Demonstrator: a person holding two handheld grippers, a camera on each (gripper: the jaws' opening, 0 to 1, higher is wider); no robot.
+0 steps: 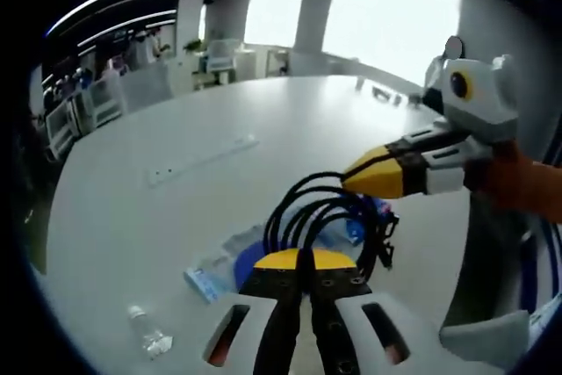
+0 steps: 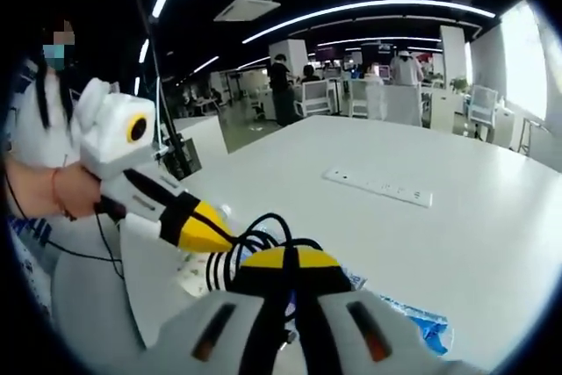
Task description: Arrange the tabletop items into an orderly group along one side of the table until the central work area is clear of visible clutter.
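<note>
While both grippers, left [image 1: 299, 261] and right [image 2: 290, 263], press together, the black cable [image 1: 325, 217] coils just beyond their tips; the left gripper view adds a bottle [image 1: 147, 333] on the tabletop [image 1: 176, 208].

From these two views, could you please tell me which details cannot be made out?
- Black cable coil: left gripper view, its near part lies behind the left claw; grip unclear.
- Right claw: right gripper view, it covers the coil's contact point.
- Blue packet: print too blurred.
- Small bottle: small, warped near the rim.
- Power strip: sockets too small to count.
</note>
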